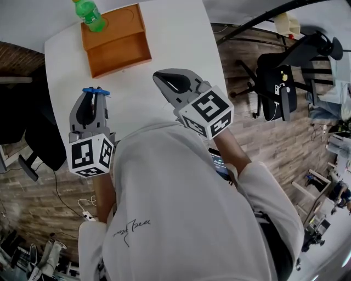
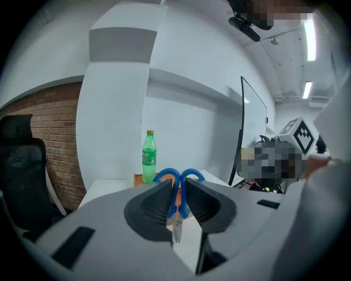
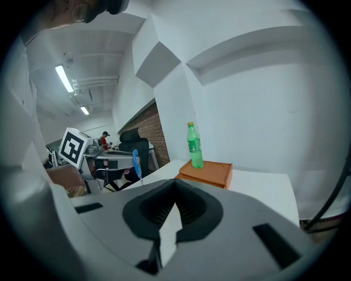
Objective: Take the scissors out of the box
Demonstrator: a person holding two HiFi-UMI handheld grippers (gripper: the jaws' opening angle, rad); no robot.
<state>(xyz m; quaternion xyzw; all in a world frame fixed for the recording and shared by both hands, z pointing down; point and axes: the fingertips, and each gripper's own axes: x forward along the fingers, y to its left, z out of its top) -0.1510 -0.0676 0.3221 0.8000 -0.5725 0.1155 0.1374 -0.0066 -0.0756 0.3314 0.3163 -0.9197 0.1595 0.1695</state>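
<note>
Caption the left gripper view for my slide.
Left claw grips blue-handled scissors, green bottle and orange box behind.

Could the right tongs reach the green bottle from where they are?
Probably yes. The right tongs are shut and empty, and only bare white table lies between them and the orange box. The green bottle stands at the box's far left corner, so they would have to reach across the box.

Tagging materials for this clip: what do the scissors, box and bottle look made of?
Scissors: smooth blue handles, likely plastic; pale shiny blades, likely metal. Box: matte orange-brown, flat panels, perhaps wood or board. Bottle: translucent green, probably plastic.
</note>
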